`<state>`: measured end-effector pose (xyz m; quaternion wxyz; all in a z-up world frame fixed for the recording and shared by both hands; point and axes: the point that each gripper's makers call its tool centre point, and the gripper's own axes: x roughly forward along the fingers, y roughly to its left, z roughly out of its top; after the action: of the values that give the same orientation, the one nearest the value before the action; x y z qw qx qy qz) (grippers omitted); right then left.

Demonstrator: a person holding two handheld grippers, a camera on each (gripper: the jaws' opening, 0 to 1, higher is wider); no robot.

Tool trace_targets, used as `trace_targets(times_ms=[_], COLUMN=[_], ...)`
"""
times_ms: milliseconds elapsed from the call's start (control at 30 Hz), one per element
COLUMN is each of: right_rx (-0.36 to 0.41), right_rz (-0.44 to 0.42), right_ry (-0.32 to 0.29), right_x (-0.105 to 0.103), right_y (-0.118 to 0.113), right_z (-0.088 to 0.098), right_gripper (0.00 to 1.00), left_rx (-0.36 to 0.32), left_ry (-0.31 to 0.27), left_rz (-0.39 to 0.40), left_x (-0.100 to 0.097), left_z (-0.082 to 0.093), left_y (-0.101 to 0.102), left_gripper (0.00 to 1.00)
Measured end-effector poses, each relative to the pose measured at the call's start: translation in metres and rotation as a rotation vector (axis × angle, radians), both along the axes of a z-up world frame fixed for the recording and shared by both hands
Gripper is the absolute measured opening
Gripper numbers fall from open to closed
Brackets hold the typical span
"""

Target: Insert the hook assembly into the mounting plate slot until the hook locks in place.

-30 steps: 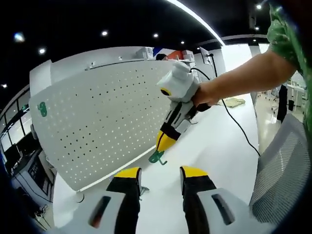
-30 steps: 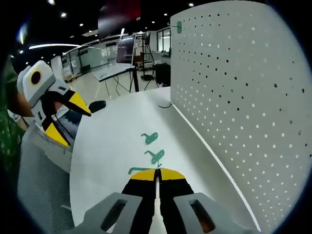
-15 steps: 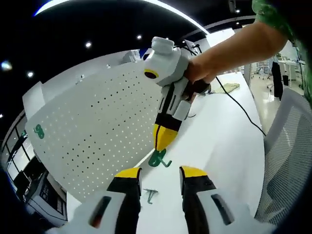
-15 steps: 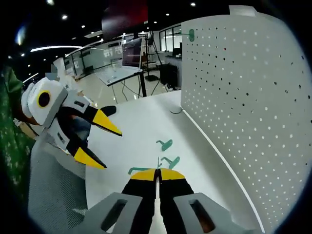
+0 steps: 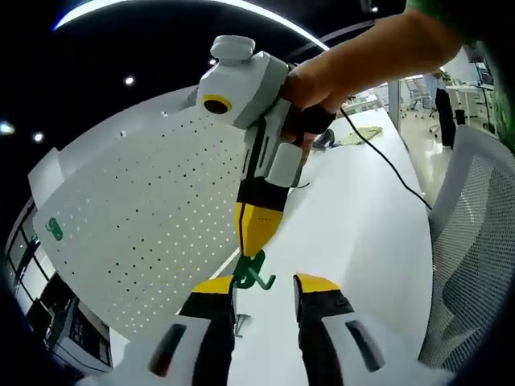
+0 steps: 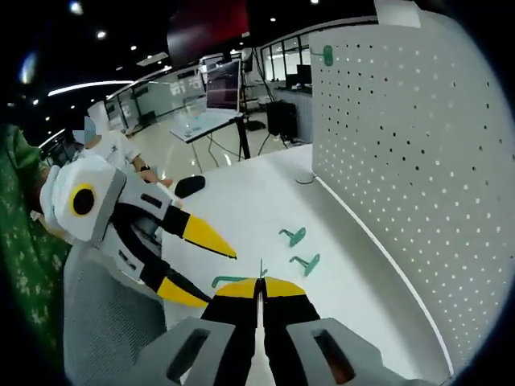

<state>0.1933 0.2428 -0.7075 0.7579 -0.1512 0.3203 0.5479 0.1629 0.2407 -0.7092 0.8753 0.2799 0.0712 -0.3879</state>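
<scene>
In the left gripper view my left gripper [image 5: 265, 283] stands with its yellow-tipped jaws apart and nothing between them, raised over the white table [image 5: 354, 233]. Just past those tips, my right gripper [image 5: 253, 245] points down, its jaws pressed together on a green hook [image 5: 252, 272] that hangs from them above the table. A small pale hook piece [image 5: 240, 324] lies on the table beside my left jaw. In the right gripper view, two more green hooks [image 6: 300, 249] lie on the table ahead of my clamped jaws. Behind my right gripper stands the white pegboard plate [image 5: 137, 233], upright on the table, with a green hook [image 5: 53, 229] already mounted near its far top corner.
</scene>
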Motion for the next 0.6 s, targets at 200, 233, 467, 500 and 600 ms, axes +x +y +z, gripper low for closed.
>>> trace_targets(times_ms=[200,233,467,500,600], right_rx=[0.017,0.016,0.024,0.024,0.027], right_rz=[-0.002,-0.002,-0.026,-0.029,-0.043], right_ry=[0.043,0.045,0.094,0.102,0.128], right_x=[-0.0077,-0.0081,-0.0093,-0.0098,-0.0103], right_y=[0.0041,0.0041,0.0030,0.0027,0.0018], right_z=[0.0023,0.0022,0.0007,0.0004,-0.0001], right_gripper=[0.00,0.00,0.00,0.00,0.00], left_rx=[0.014,0.014,0.025,0.026,0.031], left_ry=[-0.014,-0.016,-0.039,-0.042,-0.049], left_rz=[-0.010,-0.010,-0.010,-0.010,-0.009], left_x=[0.0013,0.0014,0.0026,0.0025,0.0023], left_z=[0.0001,0.0004,0.0029,0.0030,0.0033], left_y=[-0.0027,-0.0028,-0.0031,-0.0031,-0.0027], left_gripper=[0.26,0.25,0.20,0.20,0.18])
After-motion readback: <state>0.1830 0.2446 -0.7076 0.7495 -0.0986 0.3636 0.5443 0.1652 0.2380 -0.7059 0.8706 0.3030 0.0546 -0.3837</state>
